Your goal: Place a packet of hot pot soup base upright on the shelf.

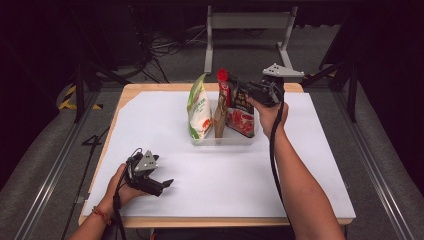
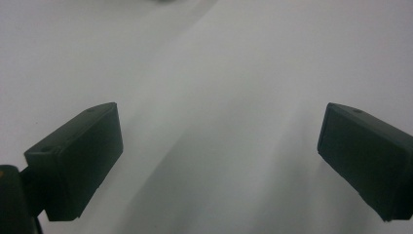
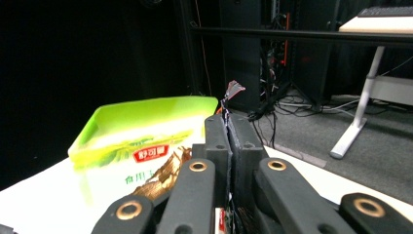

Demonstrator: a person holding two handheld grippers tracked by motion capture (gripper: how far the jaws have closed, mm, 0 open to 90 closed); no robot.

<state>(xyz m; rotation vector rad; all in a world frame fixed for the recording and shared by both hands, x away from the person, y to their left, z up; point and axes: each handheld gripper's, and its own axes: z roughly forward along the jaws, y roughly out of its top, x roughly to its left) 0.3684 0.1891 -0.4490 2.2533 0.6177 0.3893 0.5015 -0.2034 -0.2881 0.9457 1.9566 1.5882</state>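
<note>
A red and dark snack packet [image 1: 241, 119] stands at the right end of a clear plastic bin [image 1: 222, 141]. My right gripper [image 1: 243, 93] is shut on its top edge. In the right gripper view the two jaws [image 3: 228, 131] press together on the thin crimped edge of the packet [image 3: 234, 89]. A green and white bag [image 1: 199, 109] stands at the bin's left end, seen as the green bag [image 3: 141, 141] beyond the jaws. A brown packet [image 1: 220, 117] stands between them. My left gripper [image 1: 166, 185] rests low on the white table [image 1: 215, 180] at the front left, open, with nothing between its jaws [image 2: 219, 146].
The bin sits at the table's far middle. Beyond the far edge stand a grey desk frame [image 1: 247, 22] and loose cables [image 1: 165, 47] on the floor. Metal rails [image 1: 55, 165] run along both sides of the table.
</note>
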